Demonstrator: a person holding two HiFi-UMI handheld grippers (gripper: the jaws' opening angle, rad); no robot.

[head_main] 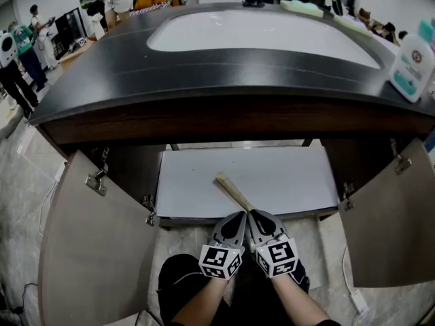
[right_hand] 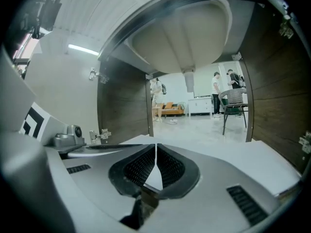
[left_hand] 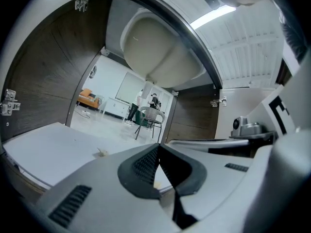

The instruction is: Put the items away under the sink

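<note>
Wooden stick (head_main: 233,189) on shelf (head_main: 289,175), just beyond left hand-held gripper (head_main: 240,216), right hand-held gripper (head_main: 254,216); both closed.

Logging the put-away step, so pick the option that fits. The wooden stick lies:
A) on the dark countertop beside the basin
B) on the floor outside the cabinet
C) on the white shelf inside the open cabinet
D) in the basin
C: the head view shows the wooden stick lying on the white shelf under the sink, not on the counter, in the basin or on the floor.

Open lab — backless sink cabinet (head_main: 204,117)
</note>
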